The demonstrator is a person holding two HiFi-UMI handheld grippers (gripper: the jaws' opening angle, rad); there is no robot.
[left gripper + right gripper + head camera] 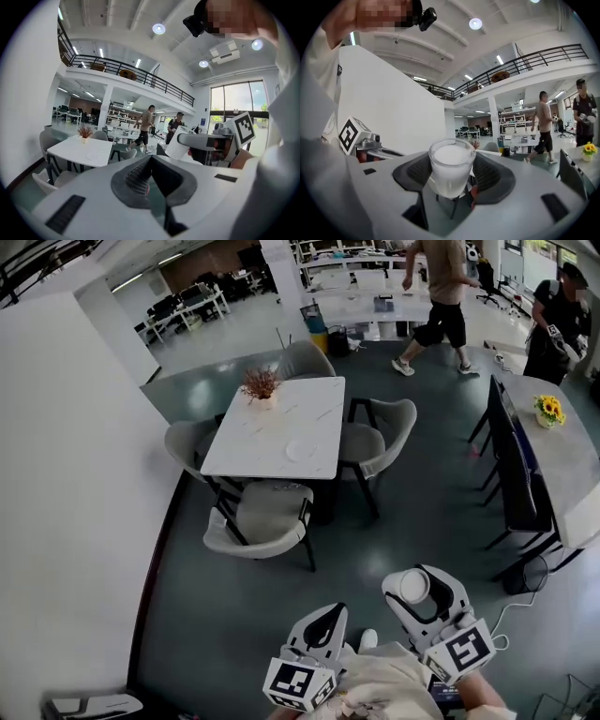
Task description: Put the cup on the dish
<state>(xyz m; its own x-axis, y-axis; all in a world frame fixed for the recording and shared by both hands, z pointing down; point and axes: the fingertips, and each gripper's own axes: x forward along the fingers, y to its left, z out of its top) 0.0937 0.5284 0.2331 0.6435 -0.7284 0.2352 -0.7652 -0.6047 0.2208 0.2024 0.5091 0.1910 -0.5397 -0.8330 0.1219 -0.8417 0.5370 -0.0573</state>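
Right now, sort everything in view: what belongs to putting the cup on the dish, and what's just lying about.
Job: cup, held in right gripper; dish on white table.
Lying about: potted plant, chairs, yellow flowers; left gripper, shut, empty.

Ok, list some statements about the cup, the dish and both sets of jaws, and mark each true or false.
1. The frosted white glass cup is gripped between the right gripper's jaws. True.
2. The cup already stands on the small round white dish. False: the dish lies bare on the white marble table, far from the cup.
3. The left gripper carries a second cup. False: its jaws are shut on nothing.
4. A pot of reddish dried flowers shares the table with the dish. True.
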